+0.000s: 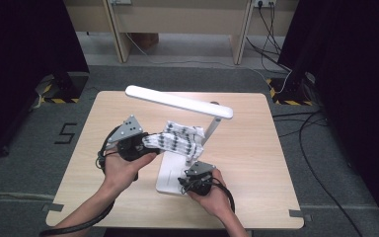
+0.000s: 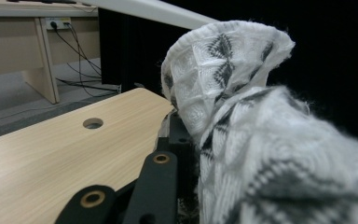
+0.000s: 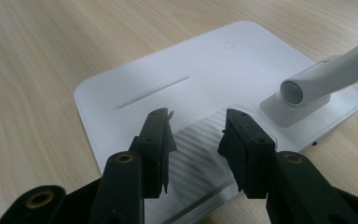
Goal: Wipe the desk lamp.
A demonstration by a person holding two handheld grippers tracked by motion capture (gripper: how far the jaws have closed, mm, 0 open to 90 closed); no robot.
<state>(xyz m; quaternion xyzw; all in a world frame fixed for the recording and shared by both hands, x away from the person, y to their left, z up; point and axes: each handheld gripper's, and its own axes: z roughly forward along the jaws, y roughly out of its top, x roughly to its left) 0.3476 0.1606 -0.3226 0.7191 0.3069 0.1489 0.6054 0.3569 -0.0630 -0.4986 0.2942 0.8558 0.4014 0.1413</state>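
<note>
- Now, my left hand-held gripper [image 1: 143,143] sits left of centre in the high view, its jaws clamped on a white cloth with a dark grey pattern [image 1: 177,139].
- From there the cloth stretches rightward to the middle of the frame, where its far end touches the stem of a white desk lamp [image 1: 208,133].
- In the left gripper view, the cloth [image 2: 261,140] bulges across the right half of the frame, with one folded corner standing up near the top centre; the black jaw at the bottom centre runs in under it.
- My right hand-held gripper [image 1: 193,178] is at the lower centre of the high view, over the near edge of the lamp's flat base [image 1: 170,173].
- In the right gripper view, this hand-held gripper [image 3: 196,133] has its jaws parted with nothing between them, hovering above the ribbed strip of the base [image 3: 177,70]; whether they touch it I cannot tell.
- At the right of that view the lamp's stem meets the base at a round hinge [image 3: 292,92].
- Both lamp and base stand on the pale wooden tabletop [image 1: 103,123], and the lamp's long head [image 1: 177,101] crosses the upper middle of the high view.
</note>
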